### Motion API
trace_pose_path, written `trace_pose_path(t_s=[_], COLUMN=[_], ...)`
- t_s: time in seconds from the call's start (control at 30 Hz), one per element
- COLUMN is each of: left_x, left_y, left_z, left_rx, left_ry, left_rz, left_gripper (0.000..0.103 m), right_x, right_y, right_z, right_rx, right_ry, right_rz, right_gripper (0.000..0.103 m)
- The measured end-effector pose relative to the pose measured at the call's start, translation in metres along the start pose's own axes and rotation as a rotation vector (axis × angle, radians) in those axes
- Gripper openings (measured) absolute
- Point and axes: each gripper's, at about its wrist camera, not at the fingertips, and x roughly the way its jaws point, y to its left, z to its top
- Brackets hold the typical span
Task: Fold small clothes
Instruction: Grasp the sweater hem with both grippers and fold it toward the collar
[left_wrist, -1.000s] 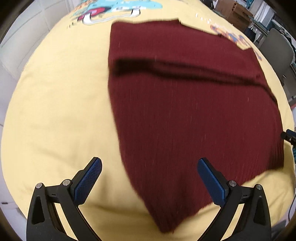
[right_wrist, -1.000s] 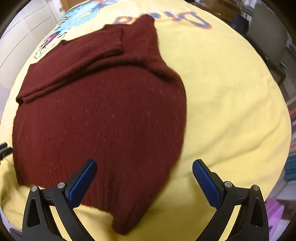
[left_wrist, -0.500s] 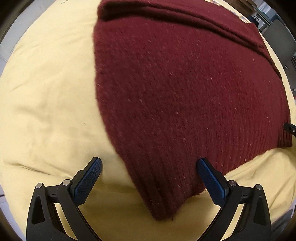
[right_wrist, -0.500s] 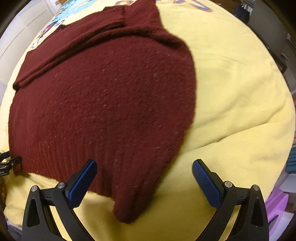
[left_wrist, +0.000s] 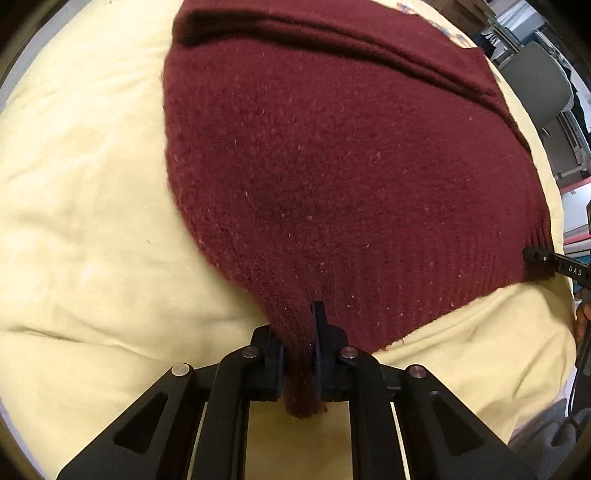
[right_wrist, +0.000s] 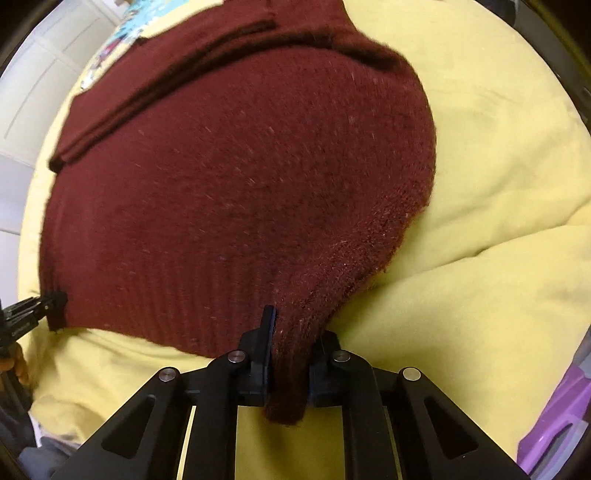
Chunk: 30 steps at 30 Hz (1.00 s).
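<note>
A dark red knitted sweater (left_wrist: 332, 155) lies flat on a yellow blanket (left_wrist: 81, 184), its sleeves folded across the far part. My left gripper (left_wrist: 300, 347) is shut on the sweater's near left hem corner, which bunches between the fingers. My right gripper (right_wrist: 291, 354) is shut on the sweater's (right_wrist: 240, 166) near right hem corner. Each gripper's tip shows in the other's view, at the hem's far corner: the right one at the left wrist view's right edge (left_wrist: 539, 258), the left one at the right wrist view's left edge (right_wrist: 51, 306).
The yellow blanket (right_wrist: 498, 184) has a cartoon print at its far end (right_wrist: 122, 37). A grey chair (left_wrist: 535, 85) stands beyond the far right edge. White cabinet doors (right_wrist: 37, 74) lie to the left and a purple item (right_wrist: 554, 424) at the lower right.
Both grippers moved in onto the sweater's near hem corners and closed from wide open onto the fabric.
</note>
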Motion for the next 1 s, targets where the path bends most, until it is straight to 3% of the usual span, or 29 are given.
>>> trace_pose_path(t_s=[0.37, 0.5, 0.67, 1.0], left_x=[-0.090, -0.118, -0.149, -0.140], left_y=[0.007, 0.022, 0.049, 0.077], left_z=[0.043, 0.078, 0.101, 0.186], left_rx=[-0.034, -0.052, -0.069, -0.125], left_ry=[-0.202, -0.281, -0.363, -0.398], left_rz=[-0.061, -0.076, -0.039, 0.032], left_gripper=[0.009, 0.009, 0.009, 0.009], right_x=[-0.085, -0.113, -0.127, -0.137], right_y=[0.011, 0.015, 0.035, 0.034], right_z=[0.035, 0.073, 0.110, 0.208], right_rx=[-0.034, -0.042, -0.075, -0.050], right_ry=[-0.213, -0.310, -0.408, -0.482], right_rz=[0.068, 0.095, 0.082, 0.031], right_gripper=[0.012, 0.012, 0.011, 0.011])
